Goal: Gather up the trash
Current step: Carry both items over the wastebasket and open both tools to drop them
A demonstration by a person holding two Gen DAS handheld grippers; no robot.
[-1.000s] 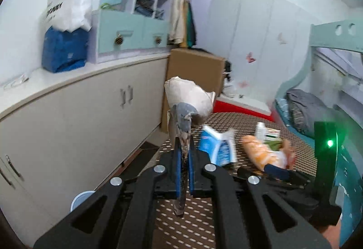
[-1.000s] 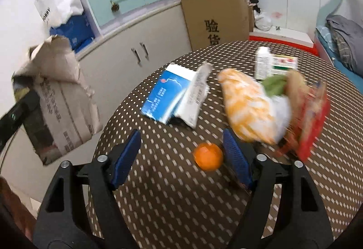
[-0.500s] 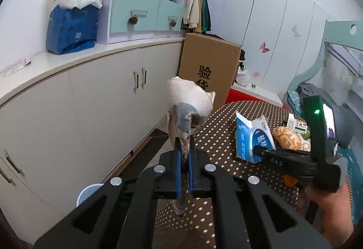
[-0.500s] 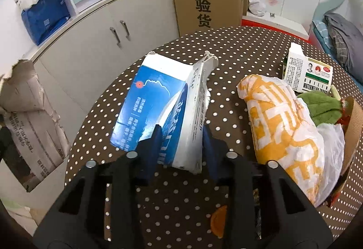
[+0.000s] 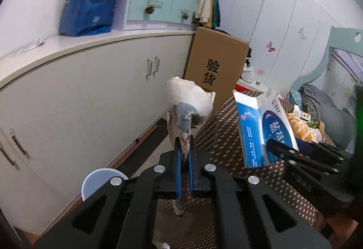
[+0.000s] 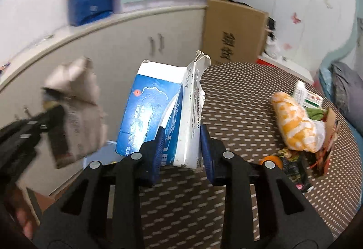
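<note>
My left gripper point(image 5: 184, 149) is shut on a crumpled paper bag point(image 5: 190, 101) and holds it off the left edge of the round dotted table point(image 5: 217, 126); the bag also shows blurred in the right wrist view point(image 6: 77, 108). My right gripper point(image 6: 180, 135) is shut on a torn blue and white carton point(image 6: 163, 113), lifted above the table edge; the carton also shows in the left wrist view point(image 5: 263, 128). A light blue bin point(image 5: 99, 183) stands on the floor below, partly hidden behind the carton in the right wrist view point(image 6: 106, 147).
An orange and white bag point(image 6: 295, 122), a small medicine box point(image 6: 306, 94), an orange point(image 6: 272, 161) and wrappers point(image 6: 317, 158) lie on the table point(image 6: 238, 113). White cabinets point(image 5: 79, 94) run along the left. A cardboard box point(image 5: 215, 67) stands behind the table.
My right gripper has closed on the blue carton and lifted it off the table toward the left edge. My left gripper still holds the paper bag and has shifted slightly.
</note>
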